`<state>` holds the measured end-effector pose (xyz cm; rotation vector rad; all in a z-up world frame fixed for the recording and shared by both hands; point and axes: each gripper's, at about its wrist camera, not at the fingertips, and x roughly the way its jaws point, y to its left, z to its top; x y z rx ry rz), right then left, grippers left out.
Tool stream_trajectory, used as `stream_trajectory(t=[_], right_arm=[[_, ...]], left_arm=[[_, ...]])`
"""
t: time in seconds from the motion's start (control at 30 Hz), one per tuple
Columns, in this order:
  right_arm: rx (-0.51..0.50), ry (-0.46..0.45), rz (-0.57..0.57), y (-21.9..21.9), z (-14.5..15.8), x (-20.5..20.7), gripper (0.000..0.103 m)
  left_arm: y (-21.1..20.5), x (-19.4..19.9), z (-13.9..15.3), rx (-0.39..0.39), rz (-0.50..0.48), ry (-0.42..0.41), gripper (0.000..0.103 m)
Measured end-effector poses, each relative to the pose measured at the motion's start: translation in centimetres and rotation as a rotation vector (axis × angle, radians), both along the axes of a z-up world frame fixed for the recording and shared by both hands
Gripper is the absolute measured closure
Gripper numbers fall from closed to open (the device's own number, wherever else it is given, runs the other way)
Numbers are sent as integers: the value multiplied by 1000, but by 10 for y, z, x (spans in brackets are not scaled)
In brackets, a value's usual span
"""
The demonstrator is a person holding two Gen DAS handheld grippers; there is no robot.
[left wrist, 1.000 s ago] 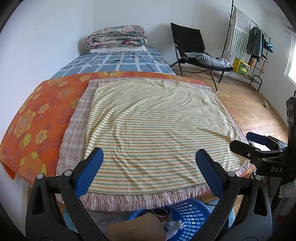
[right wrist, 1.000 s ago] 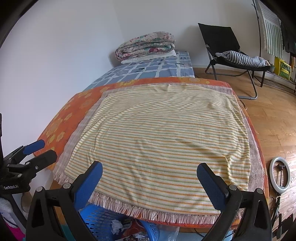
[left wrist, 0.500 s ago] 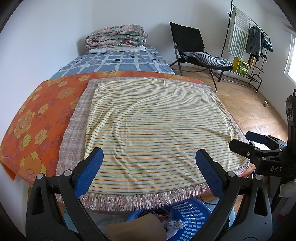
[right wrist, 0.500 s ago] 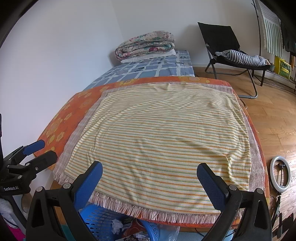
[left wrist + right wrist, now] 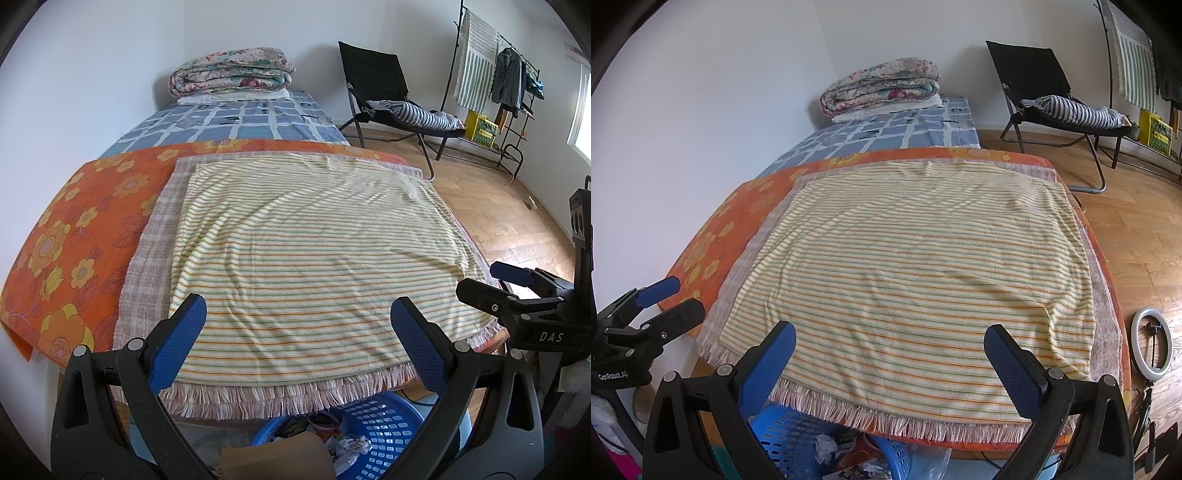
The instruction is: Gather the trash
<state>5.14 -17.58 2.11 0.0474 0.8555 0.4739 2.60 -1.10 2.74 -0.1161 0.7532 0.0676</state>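
Your left gripper [image 5: 297, 314] hangs over the near edge of the bed, jaws spread wide and holding nothing. At the right edge of that view your right gripper [image 5: 480, 280] points in from the side, also spread and empty; its own camera shows the same wide gap [image 5: 888, 343].

The striped blanket [image 5: 314, 243] lies flat across the bed with no litter on it, nor on the orange flowered sheet [image 5: 74, 236] to its left. By the look of things the collecting is largely done, or the surface never carried any; you cannot tell which from here.

The trash sits below the blanket's fringe. The blue basket [image 5: 384, 421] stands on the floor against the foot of the bed, and in it you have crumpled white paper [image 5: 351, 446], a small cup or tin [image 5: 323, 422] and other scraps too jumbled to name. A brown cardboard piece [image 5: 273, 458] lies at the basket's front, just beside the paper. From the right camera the same basket [image 5: 779, 432] holds a wad of paper [image 5: 825, 446] and printed wrappers, with a clear plastic bag [image 5: 931, 461] next to it.

What is left, if anything, appears to be stray pieces outside the basket.
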Motion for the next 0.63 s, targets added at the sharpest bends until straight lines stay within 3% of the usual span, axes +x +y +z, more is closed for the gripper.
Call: stream_trajectory(t=[0.63], right_arm=[[7, 33, -9, 0, -6, 1, 0]], left_arm=[[8, 2, -7, -7, 3, 24, 1]])
